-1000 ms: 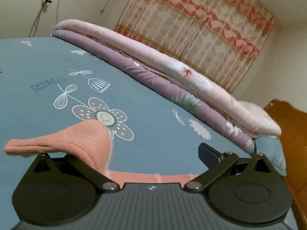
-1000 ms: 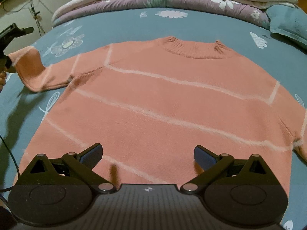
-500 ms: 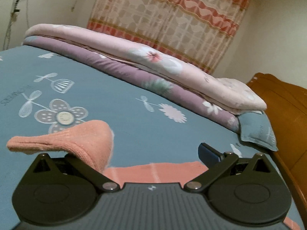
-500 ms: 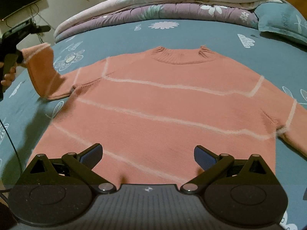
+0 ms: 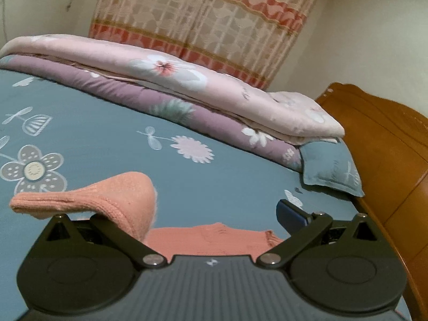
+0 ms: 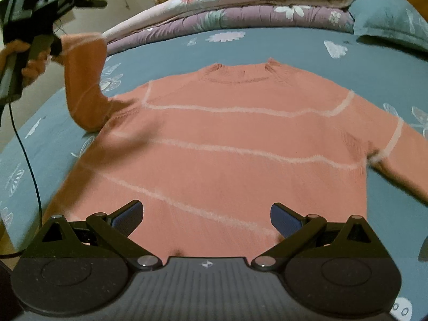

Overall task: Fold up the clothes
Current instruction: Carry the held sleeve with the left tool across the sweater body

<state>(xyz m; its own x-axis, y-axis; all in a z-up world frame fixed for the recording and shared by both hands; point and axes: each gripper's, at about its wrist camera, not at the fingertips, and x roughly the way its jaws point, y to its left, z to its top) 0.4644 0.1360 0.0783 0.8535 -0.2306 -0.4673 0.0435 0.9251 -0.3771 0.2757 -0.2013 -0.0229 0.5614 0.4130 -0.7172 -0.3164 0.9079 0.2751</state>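
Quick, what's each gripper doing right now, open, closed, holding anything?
Left gripper: holding the sweater's sleeve lifted off the bed, though its fingers look spread, so open or shut cannot be told.
Right gripper: open, holding nothing, above the sweater.

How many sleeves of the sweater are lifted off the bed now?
1. One sleeve hangs raised from the left gripper; the other sleeve lies flat on the bed sheet.

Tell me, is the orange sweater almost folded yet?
Not yet, it has only just begun. Done: the sweater lies spread flat on the blue bedsheet. In hand: the left gripper holds one sleeve up off the bed. Left: that sleeve, the other sleeve lying stretched out, and the body all need folding. The right gripper hovers open.
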